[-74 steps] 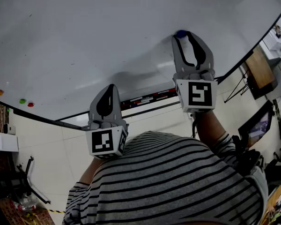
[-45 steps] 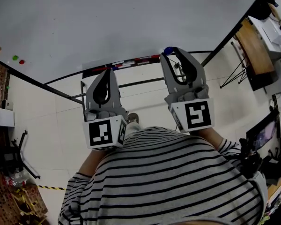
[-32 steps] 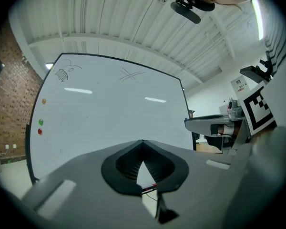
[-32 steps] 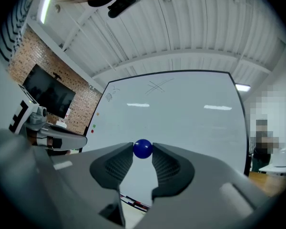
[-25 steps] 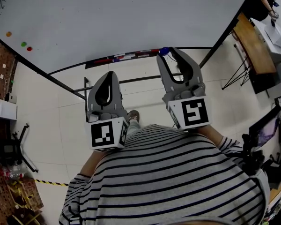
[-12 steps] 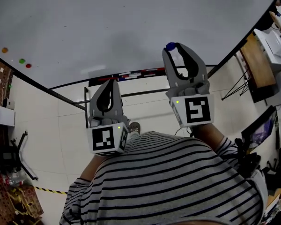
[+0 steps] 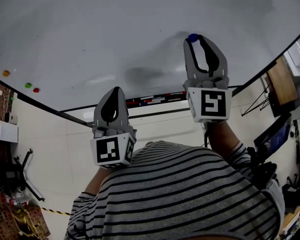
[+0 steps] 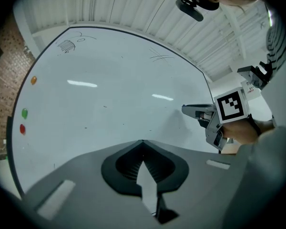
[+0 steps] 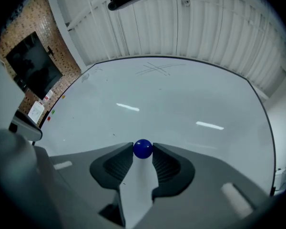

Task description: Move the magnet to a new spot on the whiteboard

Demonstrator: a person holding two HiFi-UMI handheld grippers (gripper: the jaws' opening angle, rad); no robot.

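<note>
A small, round, glossy blue magnet is clamped between the jaw tips of the right gripper, close before the whiteboard. The left gripper is held lower, jaws pressed together on nothing.

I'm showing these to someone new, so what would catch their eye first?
The blue ball magnet pinched between the jaws of the right gripper stands out, in front of the right half of the big whiteboard in the head view. At the board's far left edge sit an orange dot, a green dot and a red dot. The left gripper hangs shut and empty, lower down.
</note>
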